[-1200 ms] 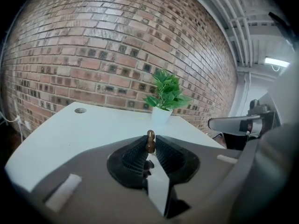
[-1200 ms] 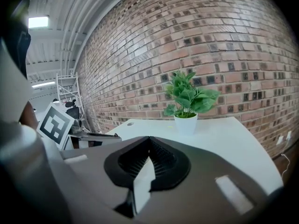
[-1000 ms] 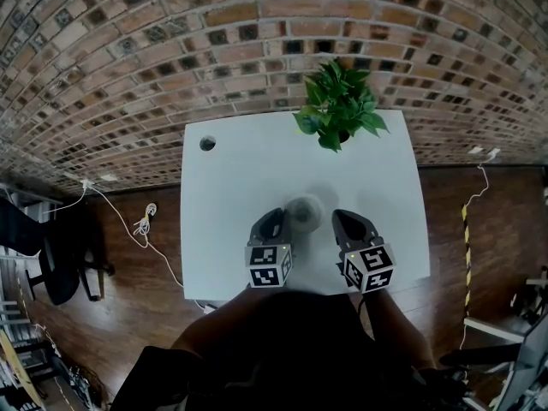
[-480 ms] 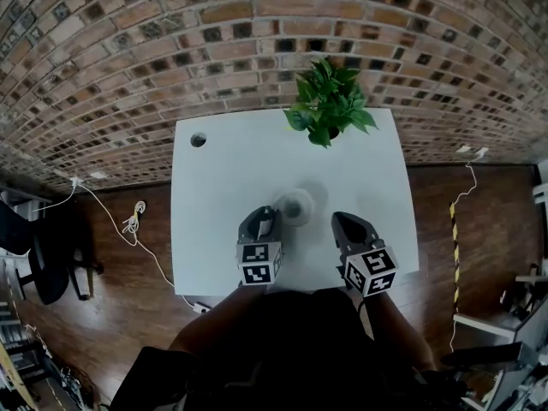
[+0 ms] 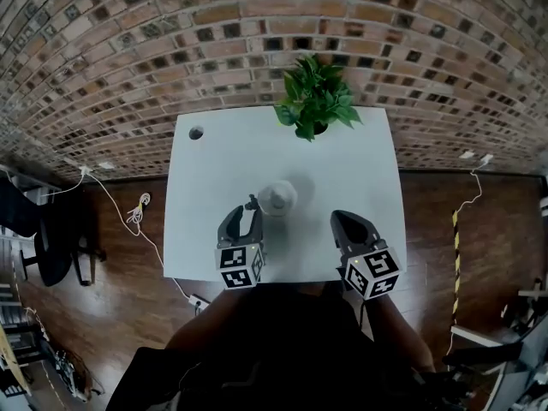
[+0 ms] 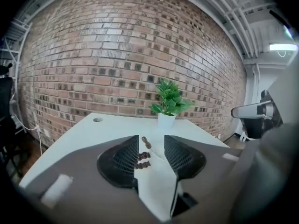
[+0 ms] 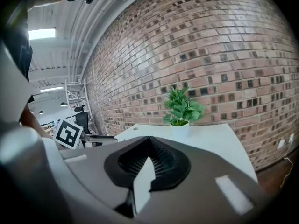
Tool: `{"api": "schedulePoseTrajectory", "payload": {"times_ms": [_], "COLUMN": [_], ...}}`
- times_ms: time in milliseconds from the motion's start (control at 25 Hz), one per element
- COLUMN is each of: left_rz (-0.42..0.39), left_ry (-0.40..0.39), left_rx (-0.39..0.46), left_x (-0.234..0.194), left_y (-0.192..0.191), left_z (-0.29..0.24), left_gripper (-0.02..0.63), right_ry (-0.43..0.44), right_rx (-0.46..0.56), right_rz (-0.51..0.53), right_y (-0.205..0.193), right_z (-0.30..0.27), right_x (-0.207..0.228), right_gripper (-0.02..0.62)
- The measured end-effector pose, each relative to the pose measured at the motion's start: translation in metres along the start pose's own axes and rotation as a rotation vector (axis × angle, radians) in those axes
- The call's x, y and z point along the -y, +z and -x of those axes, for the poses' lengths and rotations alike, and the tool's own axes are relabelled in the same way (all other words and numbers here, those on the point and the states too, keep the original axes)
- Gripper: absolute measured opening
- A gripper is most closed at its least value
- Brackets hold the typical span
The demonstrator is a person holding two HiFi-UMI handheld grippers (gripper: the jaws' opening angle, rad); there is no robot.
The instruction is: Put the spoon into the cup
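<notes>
Opening left tongs (image 5: 242,217) beside the cup (image 5: 278,198); right tongs (image 5: 347,223) closed.
Left to right on the white worktop (image 5: 214,169): the left tongs' jaws are spreading, pads well clear of each other, aimed along the worktop at the brick wall (image 5: 128,50). A brown knobbly piece, which looks like the spoon (image 6: 143,155) handle, sits in the gap close to the left pad; can't tell if it touches. Head view shows a dark bit at the cup's left rim, just off the left tong tips; spoon bowl hidden. Cup stands upright mid-worktop, between both tongs and slightly ahead of them. Potted plant (image 5: 314,105) sits at the far edge by the wall. Right tongs hover over the near right part, pads pressed together.
</notes>
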State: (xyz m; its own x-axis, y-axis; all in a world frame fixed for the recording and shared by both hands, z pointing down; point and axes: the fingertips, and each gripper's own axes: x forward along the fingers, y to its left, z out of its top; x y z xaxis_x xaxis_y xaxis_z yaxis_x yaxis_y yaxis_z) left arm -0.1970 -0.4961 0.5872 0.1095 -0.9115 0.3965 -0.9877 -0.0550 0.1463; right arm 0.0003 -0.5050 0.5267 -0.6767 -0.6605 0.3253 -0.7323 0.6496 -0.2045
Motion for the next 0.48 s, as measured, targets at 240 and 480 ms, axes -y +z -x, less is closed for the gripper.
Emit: {"api": "schedulePoseTrajectory", "payload": {"times_ms": [240,480], "left_rz": [0.008,0.055], "left_ry": [0.074,0.109], "left_rx": [0.077,0.128], "left_x": [0.04,0.078], "left_y": [0.012,0.016], "left_z": [0.043,0.076], "left_gripper": [0.101,0.0], "right_ry": [0.067,0.121], "right_rx": [0.018,0.028], "right_rz": [0.054,0.053], "right_y": [0.015,0.017], "right_z": [0.039,0.077], "right_x": [0.018,0.036], "right_gripper": [0.006,0.006]}}
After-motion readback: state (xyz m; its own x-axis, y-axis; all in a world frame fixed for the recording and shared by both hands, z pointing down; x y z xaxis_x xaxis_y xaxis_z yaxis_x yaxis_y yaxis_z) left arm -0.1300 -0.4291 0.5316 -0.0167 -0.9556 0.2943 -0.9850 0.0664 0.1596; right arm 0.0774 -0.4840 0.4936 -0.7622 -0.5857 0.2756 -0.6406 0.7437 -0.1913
